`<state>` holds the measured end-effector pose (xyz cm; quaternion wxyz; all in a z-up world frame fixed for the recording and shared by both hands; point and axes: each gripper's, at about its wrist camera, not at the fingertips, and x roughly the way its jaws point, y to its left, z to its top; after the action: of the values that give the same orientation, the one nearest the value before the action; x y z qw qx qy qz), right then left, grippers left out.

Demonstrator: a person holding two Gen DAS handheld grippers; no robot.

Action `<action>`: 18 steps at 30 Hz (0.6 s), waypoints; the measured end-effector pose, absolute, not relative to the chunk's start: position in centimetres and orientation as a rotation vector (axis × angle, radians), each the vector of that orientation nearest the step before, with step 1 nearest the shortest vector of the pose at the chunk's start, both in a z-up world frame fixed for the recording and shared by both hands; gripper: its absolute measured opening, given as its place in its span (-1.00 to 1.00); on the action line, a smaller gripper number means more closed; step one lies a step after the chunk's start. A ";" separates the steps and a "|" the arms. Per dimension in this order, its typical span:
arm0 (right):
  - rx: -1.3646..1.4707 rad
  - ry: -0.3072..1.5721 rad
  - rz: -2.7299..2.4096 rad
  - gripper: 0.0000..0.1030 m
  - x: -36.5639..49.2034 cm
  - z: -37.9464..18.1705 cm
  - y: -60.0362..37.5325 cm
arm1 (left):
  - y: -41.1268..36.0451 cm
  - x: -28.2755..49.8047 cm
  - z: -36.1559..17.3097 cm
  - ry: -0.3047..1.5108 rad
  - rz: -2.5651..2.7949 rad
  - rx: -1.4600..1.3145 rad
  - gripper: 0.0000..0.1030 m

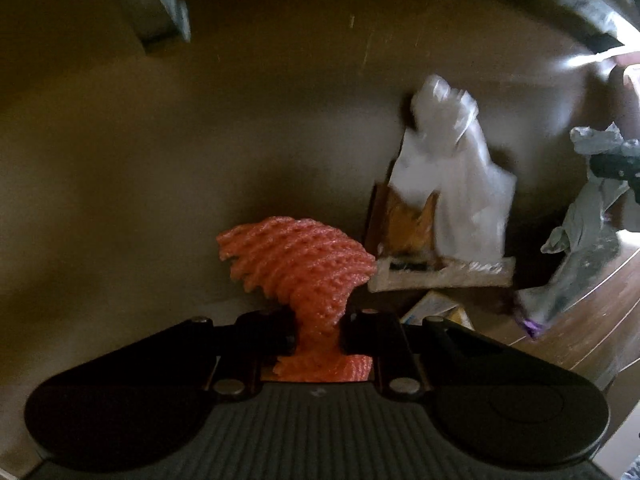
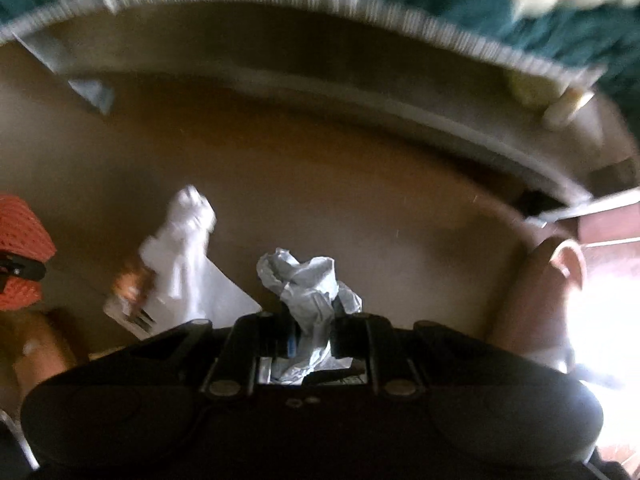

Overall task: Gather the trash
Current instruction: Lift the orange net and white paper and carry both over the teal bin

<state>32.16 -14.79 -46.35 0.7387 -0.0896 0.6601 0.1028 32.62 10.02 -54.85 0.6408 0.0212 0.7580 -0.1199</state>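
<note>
Grippers both grip trash: left gripper (image 1: 316,336) pinches an orange foam net (image 1: 300,268), right gripper (image 2: 312,338) clamps crumpled grey plastic (image 2: 308,288).

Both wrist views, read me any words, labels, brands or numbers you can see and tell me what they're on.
No text is readable in either view.
Flat white packet under the white plastic bag: dark printing, too blurred to read.
Orange foam net and grey crumpled plastic: no print visible.

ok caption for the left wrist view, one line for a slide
Left gripper shut on orange foam net, with a white plastic bag on the brown floor ahead.
</note>
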 end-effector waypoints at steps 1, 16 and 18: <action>-0.194 1.430 0.230 -0.75 32.2 -44.9 -14.9 | 10.2 33.0 -53.6 1.708 -0.276 0.055 -0.67; -0.114 1.129 0.239 -0.75 30.2 -26.5 -15.9 | 9.4 33.7 -33.2 1.403 -0.301 0.155 -0.67; -0.111 1.078 0.258 -0.75 29.5 -23.5 -16.2 | 9.1 33.2 -30.2 1.351 -0.285 0.161 -0.67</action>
<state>29.47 -16.20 -23.52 0.8488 -0.0526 0.5116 0.1223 33.20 9.15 -30.24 0.7681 0.0740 0.6224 -0.1311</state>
